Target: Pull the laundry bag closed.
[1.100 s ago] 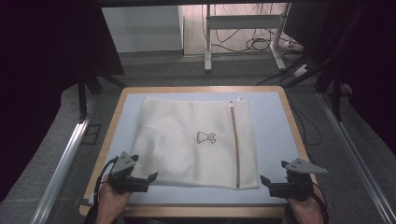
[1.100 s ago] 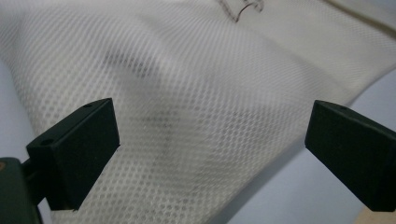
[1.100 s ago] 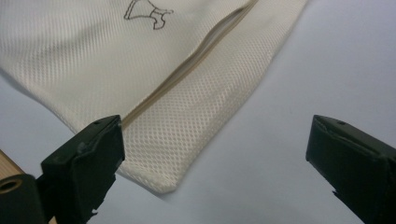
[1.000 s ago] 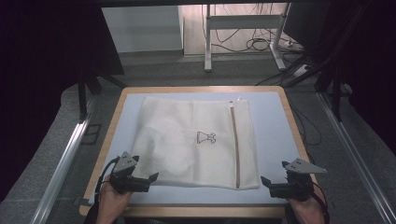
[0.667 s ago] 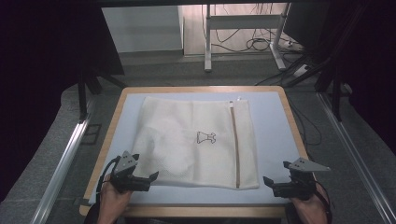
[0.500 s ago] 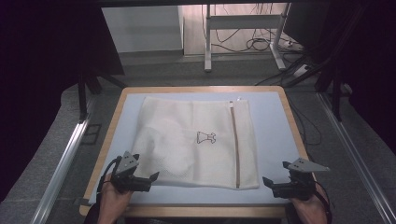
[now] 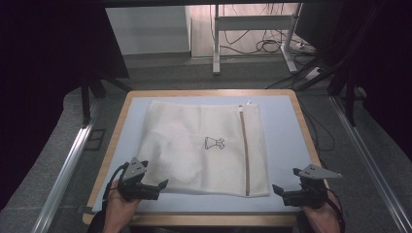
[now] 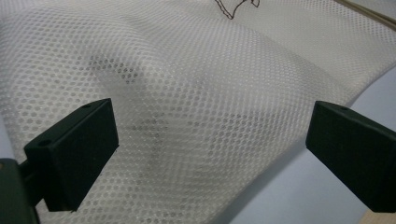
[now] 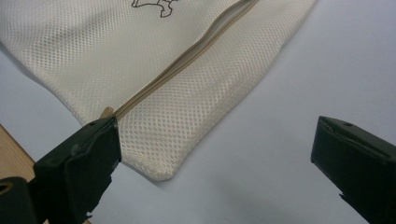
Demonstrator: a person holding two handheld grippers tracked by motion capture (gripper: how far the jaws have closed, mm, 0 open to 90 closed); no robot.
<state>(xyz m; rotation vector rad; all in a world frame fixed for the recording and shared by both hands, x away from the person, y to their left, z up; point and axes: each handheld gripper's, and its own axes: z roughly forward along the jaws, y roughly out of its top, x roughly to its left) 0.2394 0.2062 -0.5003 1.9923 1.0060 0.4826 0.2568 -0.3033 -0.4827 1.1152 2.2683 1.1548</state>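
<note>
A cream mesh laundry bag point(image 7: 206, 148) lies flat in the middle of the bench point(image 7: 286, 141), its zipper point(image 7: 244, 150) running front to back and seemingly closed, with something bulky inside on its left side. The left tongs point(image 7: 156, 187) hover wide open over the bag's near left corner; the right tongs point(image 7: 281, 192) wait open, just beside the near right corner. Nothing is gripped, so the work looks barely begun.
</note>
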